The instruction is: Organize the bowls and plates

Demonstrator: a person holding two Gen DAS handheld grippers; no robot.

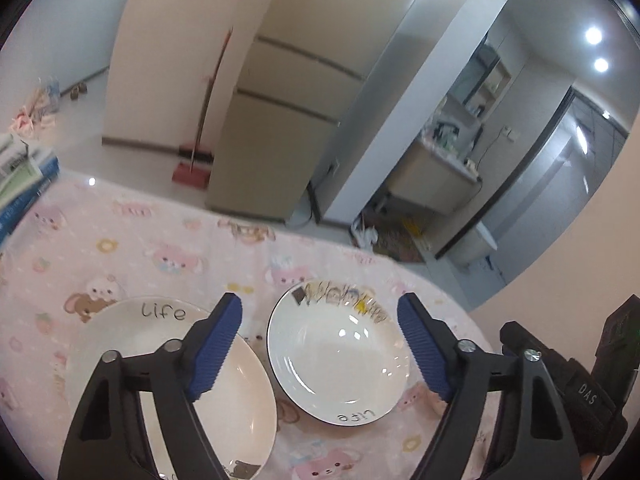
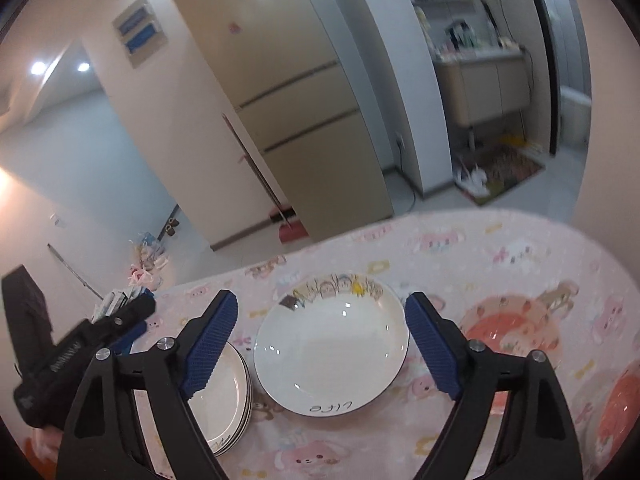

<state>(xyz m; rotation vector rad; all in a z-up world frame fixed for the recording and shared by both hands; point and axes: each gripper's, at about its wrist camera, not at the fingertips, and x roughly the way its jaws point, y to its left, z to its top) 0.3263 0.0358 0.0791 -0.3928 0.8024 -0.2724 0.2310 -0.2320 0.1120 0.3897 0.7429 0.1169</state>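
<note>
A white deep plate (image 1: 340,364) with cartoon figures on its far rim and "Life" on its near rim lies on the pink tablecloth (image 1: 120,248). To its left is a stack of similar white plates (image 1: 160,360), partly hidden by my left finger. My left gripper (image 1: 320,304) hovers open above the single plate, nothing between its blue pads. The right wrist view shows the same plate (image 2: 332,348) and stack (image 2: 228,396). My right gripper (image 2: 322,300) is open over the plate too, its pads apart from the rim. Each gripper's black body shows at the other view's edge.
Two blurred reddish bowls (image 2: 500,332) (image 2: 624,404) sit on the table's right side. A pile of books (image 1: 24,176) lies at the far left corner. The rounded table edge (image 1: 360,248) runs just beyond the plates, with a fridge (image 1: 280,128) and floor behind.
</note>
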